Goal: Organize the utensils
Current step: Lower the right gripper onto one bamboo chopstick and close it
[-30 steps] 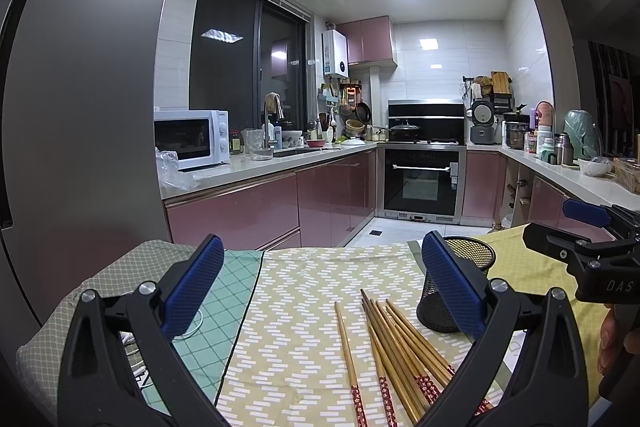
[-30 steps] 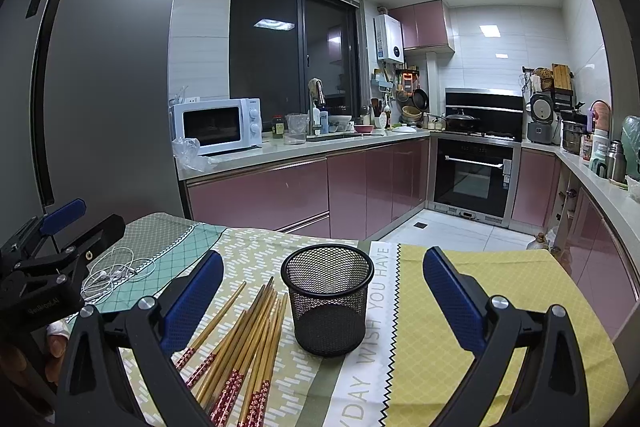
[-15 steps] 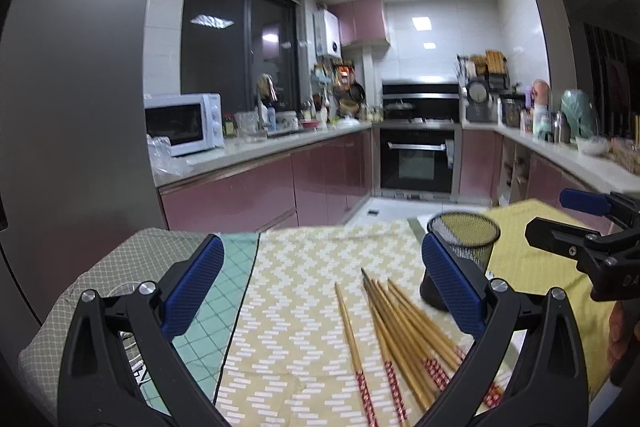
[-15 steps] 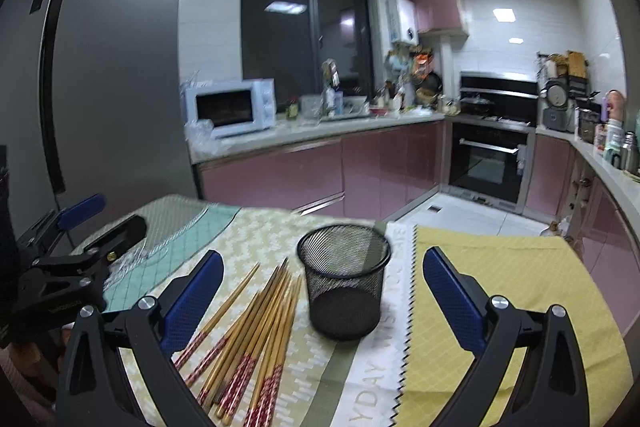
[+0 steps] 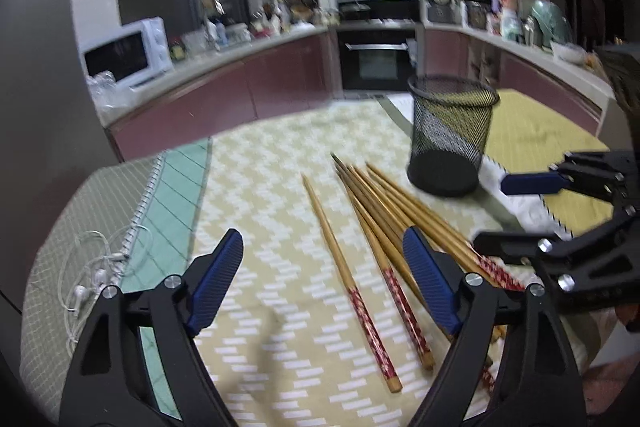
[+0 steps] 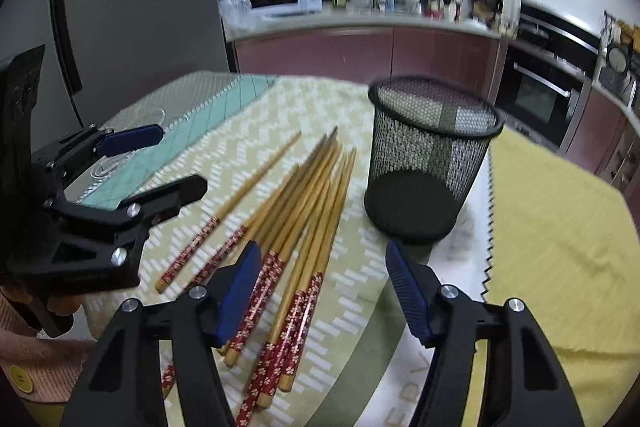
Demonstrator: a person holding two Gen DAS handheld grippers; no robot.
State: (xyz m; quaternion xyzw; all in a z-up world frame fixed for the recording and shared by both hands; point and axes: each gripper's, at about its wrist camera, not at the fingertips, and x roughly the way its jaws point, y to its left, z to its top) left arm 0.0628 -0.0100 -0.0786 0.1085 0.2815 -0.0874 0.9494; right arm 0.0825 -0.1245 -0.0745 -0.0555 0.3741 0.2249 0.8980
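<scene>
I held both tools wide: left tool over the chopsticks, right tool just short of the mesh cup, ready for loading.

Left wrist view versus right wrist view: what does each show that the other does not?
Only the left wrist view shows the white earphones on the grey cloth and the right tool from outside. Only the right wrist view shows the cup's empty inside, the lettering on the white cloth and the left tool from outside. Both show the chopsticks lying loose beside the upright mesh cup, both tools open and holding nothing.
</scene>
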